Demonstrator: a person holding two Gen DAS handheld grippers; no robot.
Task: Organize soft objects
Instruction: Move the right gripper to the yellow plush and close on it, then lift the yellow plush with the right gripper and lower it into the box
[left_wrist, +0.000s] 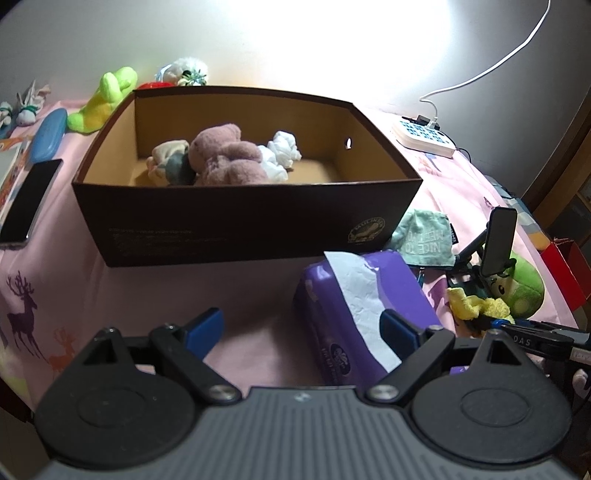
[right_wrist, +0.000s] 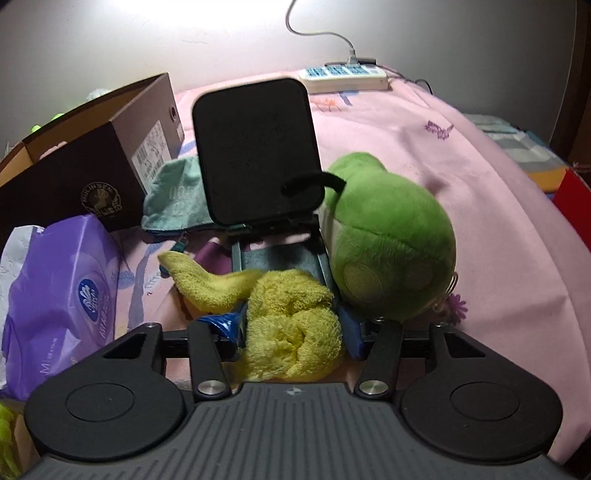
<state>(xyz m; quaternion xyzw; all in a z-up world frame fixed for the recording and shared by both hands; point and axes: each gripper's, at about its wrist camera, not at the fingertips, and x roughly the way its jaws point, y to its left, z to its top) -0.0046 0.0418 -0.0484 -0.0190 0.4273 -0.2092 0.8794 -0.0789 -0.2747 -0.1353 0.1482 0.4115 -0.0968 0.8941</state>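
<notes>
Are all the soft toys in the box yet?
Not yet. The box already holds a pink plush and white cloth. The right gripper has open jaws around a yellow towel. A green plush, teal cloth and lime toy remain outside.

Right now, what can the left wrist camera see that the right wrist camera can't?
Only the left wrist view looks inside the brown cardboard box, where a pink plush toy lies beside a crumpled white cloth; it also shows a dark phone and the open left gripper.

Only the right wrist view shows the open right gripper around the fluffy yellow towel.

Both show the purple tissue pack, the round green plush toy and the white power strip.
</notes>
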